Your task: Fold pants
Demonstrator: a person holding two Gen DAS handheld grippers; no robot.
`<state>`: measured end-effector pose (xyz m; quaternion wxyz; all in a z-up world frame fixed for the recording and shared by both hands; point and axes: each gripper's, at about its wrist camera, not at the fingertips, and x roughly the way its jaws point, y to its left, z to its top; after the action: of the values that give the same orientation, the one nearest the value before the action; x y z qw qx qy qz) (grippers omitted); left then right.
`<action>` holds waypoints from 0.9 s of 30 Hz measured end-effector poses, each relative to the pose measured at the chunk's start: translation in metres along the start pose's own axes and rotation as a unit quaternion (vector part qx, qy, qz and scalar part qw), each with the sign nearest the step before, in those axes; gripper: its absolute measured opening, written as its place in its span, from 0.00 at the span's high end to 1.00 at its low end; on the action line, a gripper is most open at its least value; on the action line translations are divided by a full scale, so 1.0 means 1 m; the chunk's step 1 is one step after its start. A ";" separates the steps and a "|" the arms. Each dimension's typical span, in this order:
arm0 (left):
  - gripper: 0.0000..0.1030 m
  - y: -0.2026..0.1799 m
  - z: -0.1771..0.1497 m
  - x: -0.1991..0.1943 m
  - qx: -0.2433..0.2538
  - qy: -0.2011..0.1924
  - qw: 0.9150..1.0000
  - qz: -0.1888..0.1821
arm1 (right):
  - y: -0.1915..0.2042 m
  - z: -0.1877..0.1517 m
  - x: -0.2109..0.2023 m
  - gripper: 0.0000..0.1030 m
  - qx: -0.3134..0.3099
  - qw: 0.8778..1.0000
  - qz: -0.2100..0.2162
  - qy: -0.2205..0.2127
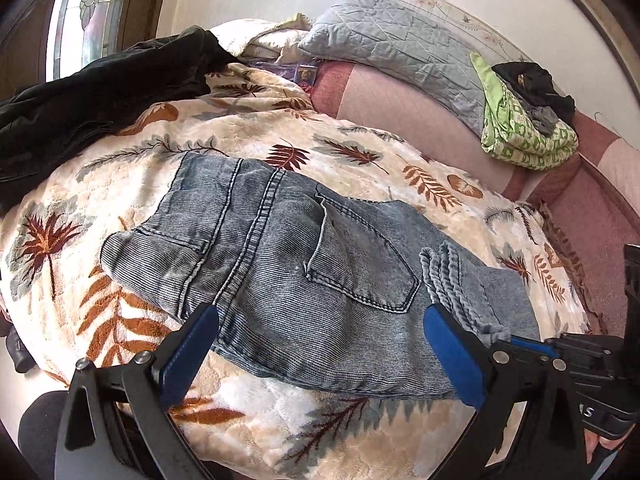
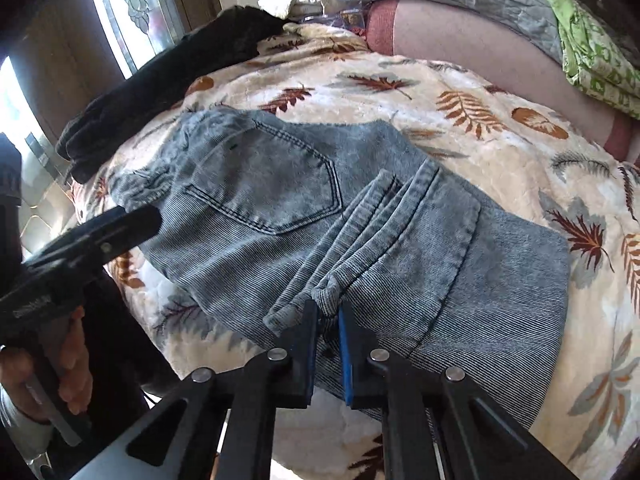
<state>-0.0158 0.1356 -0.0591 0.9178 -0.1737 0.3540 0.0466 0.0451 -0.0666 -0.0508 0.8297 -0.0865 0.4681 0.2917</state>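
Note:
Faded blue denim pants (image 1: 288,264) lie folded on a cream leaf-print blanket (image 1: 240,132), back pockets up. My left gripper (image 1: 320,344) is open, its blue-padded jaws spread wide above the near edge of the pants, holding nothing. My right gripper (image 2: 329,320) is shut on a bunched fold of the pants' hem (image 2: 332,292); the pants (image 2: 280,200) spread out beyond it. The right gripper also shows at the right edge of the left wrist view (image 1: 532,346), pinching the rolled hem. The left gripper shows at the left of the right wrist view (image 2: 120,220).
A black garment (image 1: 92,96) lies at the blanket's far left. A grey quilted pillow (image 1: 400,44) and a green patterned cloth (image 1: 520,132) lie on the pink bed (image 1: 400,108) behind. A window (image 1: 80,12) is at the far left.

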 end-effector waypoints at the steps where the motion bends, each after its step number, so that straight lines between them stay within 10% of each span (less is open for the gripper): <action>1: 0.01 0.000 0.001 0.000 -0.003 0.000 1.000 0.000 | 0.004 -0.001 -0.005 0.90 -0.008 1.000 0.005 -0.003; 7: 0.01 -0.022 0.011 -0.001 0.020 0.000 1.000 -0.015 | -0.006 -0.024 0.032 0.84 0.018 0.998 0.054 0.030; 13: 0.01 -0.069 0.040 0.013 0.067 0.016 0.996 -0.051 | -0.025 -0.037 0.007 0.48 0.092 0.987 0.132 -0.026; 22: 0.01 -0.131 0.019 0.065 0.126 0.090 0.987 -0.048 | -0.146 -0.092 -0.045 0.47 0.352 0.905 0.212 -0.109; 27: 0.00 -0.137 -0.023 0.101 0.198 0.146 0.969 0.026 | -0.175 -0.107 -0.001 0.39 0.426 0.873 0.235 -0.034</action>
<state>0.0729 -0.0040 -0.1030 0.8710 0.0157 0.4903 -0.0261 0.0658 -0.2547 -0.1315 0.7083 0.3979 0.5254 0.2530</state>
